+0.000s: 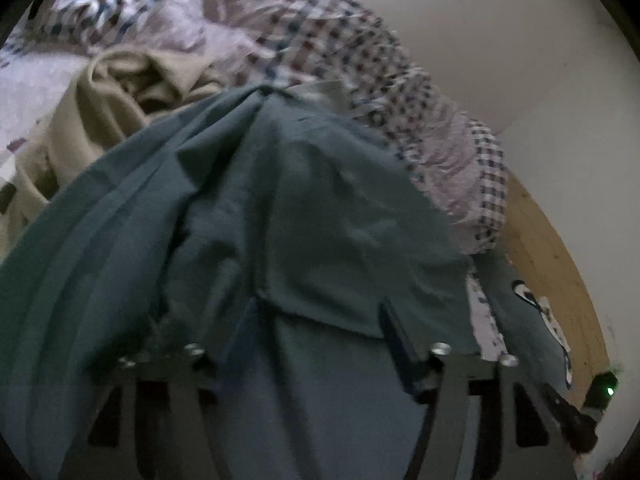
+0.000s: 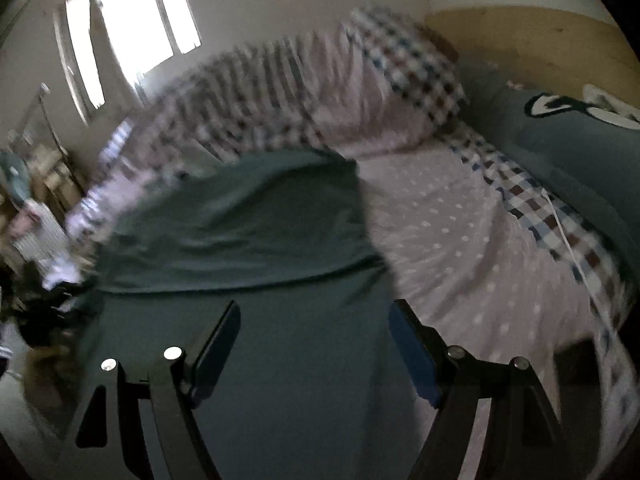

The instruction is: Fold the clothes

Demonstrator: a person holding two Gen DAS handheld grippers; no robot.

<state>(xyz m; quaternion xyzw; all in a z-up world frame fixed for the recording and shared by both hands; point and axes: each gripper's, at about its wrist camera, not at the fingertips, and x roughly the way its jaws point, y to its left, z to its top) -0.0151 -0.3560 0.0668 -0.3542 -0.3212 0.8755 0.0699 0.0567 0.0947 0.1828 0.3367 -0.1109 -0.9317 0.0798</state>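
Teal cloth fills the near field in both views: the teal garment [image 1: 304,200] is spread on the bed, directly under the left gripper [image 1: 316,316], whose jaws are seen spread apart w/ fabric lying below and between them but not pinched. The right gripper [image 2: 314,320] is likewise held wide open over the garment's near part, nothing clamped. Beyond, a folded-over edge of the garment is seen in the right wrist view, resting on the dotted pink sheet [image 2: 460,232]. Farther back, a beige garment [image 1: 100,120] is bunched beside the teal one, and a checked duvet [image 1: 320,40] is heaped behind. Risk, as judged: w/ both grippers free, the fold could slacken or slide, esp. if a fingertip drags loose cloth on departure; a regrip could catch two layers and skew the fold. The beige garment is shown only by the left view; the window [image 2: 132,20], the sheet's bare area and a teal pillow [image 2: 560,140] w/ a print, possibly a cartoon figure given the blur, are shown clearly only by the right.
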